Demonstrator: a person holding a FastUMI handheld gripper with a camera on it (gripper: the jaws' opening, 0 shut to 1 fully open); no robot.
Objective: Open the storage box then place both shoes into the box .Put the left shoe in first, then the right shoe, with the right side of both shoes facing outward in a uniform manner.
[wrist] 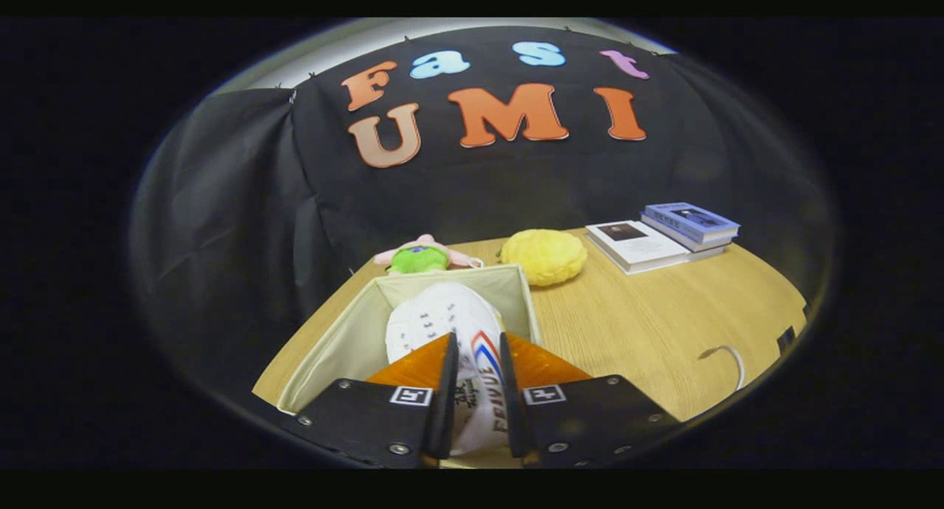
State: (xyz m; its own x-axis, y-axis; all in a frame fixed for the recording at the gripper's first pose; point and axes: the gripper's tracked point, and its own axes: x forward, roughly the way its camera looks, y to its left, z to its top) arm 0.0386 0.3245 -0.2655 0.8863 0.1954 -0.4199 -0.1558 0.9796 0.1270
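A white shoe (442,321) with red and blue stripes on its side is held between my fingers. My gripper (476,347) is shut on it, both fingers pressing its sides near the heel. The shoe's toe points away from me, over the open beige storage box (335,339), which stands on the wooden table directly ahead of and below the fingers. The box's lid is out of sight and its inside is mostly hidden by the shoe and the fingers.
A pink and green plush toy (422,257) lies just beyond the box. A yellow plush (544,255) sits to its right. Two books (664,236) lie stacked at the far right. A white cable (726,361) curls on the table (649,324) near the right edge.
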